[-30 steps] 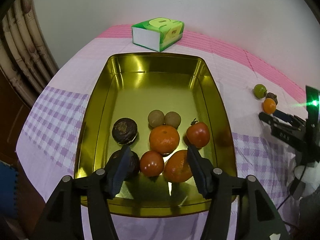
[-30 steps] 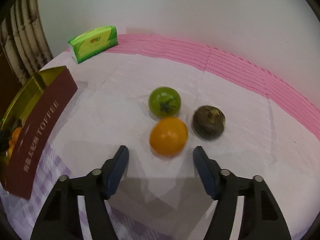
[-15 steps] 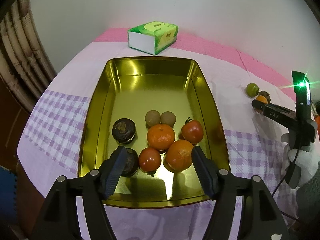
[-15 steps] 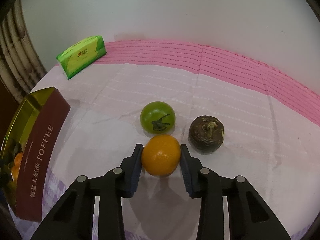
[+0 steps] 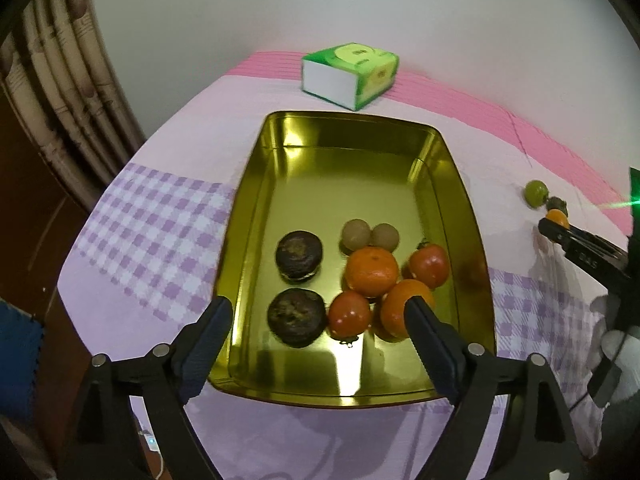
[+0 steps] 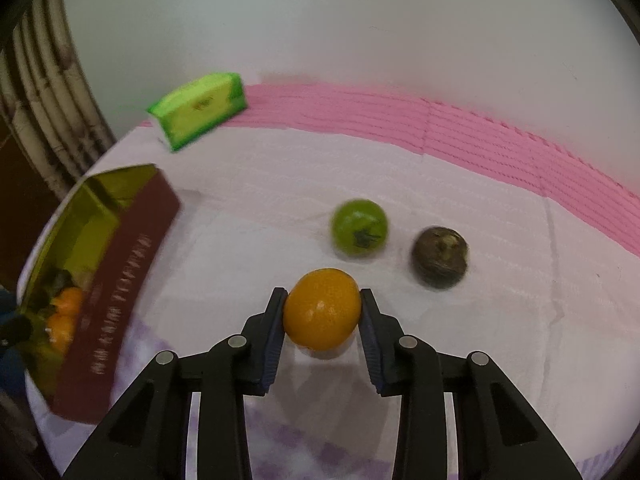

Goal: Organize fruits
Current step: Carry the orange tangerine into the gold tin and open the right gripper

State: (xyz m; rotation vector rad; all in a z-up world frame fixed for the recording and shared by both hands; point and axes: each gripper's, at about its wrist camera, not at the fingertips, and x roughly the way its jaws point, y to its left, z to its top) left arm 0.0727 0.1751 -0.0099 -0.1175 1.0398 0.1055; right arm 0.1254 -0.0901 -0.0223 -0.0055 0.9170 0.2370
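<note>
My right hand-held gripper (image 6: 322, 312) is clamped on the orange fruit (image 6: 322, 307), just lifted off the desk (image 6: 500, 320) beside one green fruit (image 6: 359, 227) and one brown one (image 6: 440, 257). My left hand-held gripper (image 5: 318, 330) has just been opening — nothing gripped — above the gold tin (image 5: 352, 152). The tin holds two oranges, two red tomatoes, two dark fruits, two pale round ones.

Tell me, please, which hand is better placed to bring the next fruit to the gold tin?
Right. The right gripper is already clamped on the orange. The left gripper hangs open and empty over the gold tin.
</note>
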